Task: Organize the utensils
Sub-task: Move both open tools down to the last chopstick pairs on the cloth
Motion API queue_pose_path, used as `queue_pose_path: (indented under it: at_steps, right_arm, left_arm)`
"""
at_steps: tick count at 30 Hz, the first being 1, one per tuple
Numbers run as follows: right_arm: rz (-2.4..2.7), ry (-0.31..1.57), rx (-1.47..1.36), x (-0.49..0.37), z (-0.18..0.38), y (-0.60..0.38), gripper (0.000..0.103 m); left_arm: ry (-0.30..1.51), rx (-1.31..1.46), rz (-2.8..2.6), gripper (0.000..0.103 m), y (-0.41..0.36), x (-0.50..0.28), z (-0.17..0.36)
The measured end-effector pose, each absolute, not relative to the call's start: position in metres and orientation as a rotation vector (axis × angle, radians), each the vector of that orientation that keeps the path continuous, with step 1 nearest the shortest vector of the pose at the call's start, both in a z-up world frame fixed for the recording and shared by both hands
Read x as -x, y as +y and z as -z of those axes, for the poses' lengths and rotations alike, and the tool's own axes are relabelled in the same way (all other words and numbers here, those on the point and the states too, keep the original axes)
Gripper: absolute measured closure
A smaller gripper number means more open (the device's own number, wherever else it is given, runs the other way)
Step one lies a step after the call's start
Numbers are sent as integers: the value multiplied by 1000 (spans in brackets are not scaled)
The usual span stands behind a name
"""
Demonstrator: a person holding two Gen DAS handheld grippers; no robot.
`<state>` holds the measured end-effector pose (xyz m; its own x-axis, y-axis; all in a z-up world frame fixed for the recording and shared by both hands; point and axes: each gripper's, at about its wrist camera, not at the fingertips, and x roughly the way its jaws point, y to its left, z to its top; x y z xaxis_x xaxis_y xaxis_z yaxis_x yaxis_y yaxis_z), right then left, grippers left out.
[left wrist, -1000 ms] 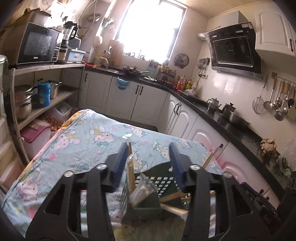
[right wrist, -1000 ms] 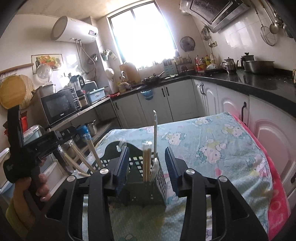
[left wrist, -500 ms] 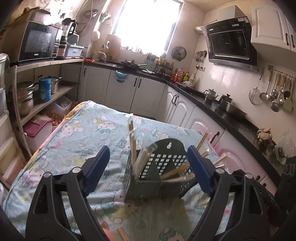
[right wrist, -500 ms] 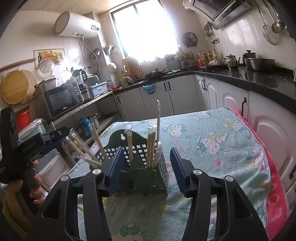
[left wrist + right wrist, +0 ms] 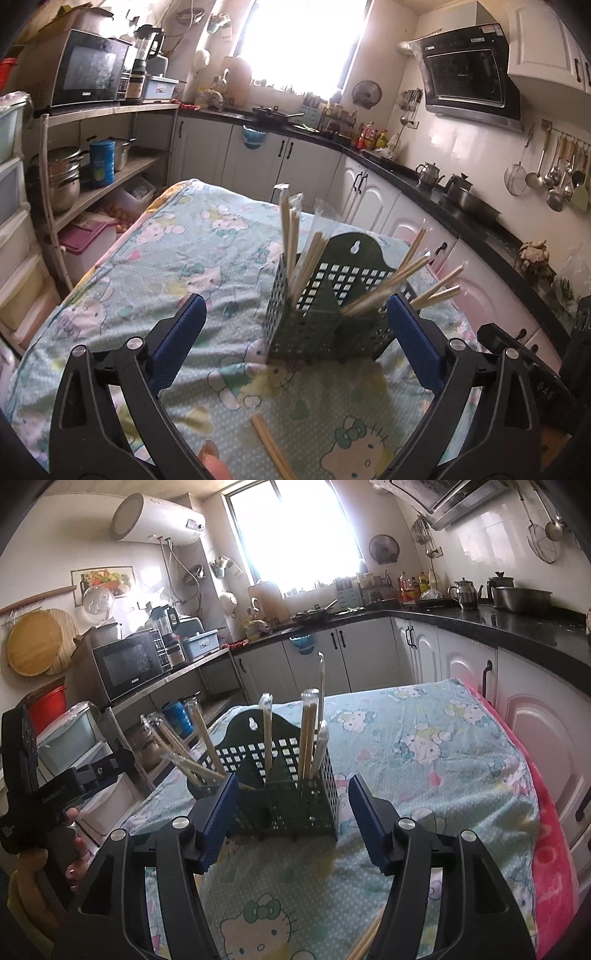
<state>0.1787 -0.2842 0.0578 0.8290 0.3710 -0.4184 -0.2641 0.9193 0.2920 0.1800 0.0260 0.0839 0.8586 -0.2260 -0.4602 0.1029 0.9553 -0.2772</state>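
Left gripper [image 5: 293,341] jaws opening wide, empty. Right gripper [image 5: 290,821] jaws opening, empty. Dark green perforated plastic utensil caddy [image 5: 325,314] just ahead of both, holding wrapped wooden chopsticks [image 5: 295,243]. Loose chopstick pair [image 5: 271,446] below left gripper. Risk: jaw nudging leaning sticks tips light caddy.

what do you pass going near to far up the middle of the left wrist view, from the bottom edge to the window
loose chopsticks on the cloth → green utensil holder → far edge of the table → white cabinets → black counter → window
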Motion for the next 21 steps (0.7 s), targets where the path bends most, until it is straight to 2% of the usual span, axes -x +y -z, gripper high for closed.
queue_pose_path:
  at_steps: [21]
  right_arm:
    - [-326, 595, -184, -152, -22, -287, 38]
  left_arm:
    - [609, 237, 151, 13, 27, -159, -45]
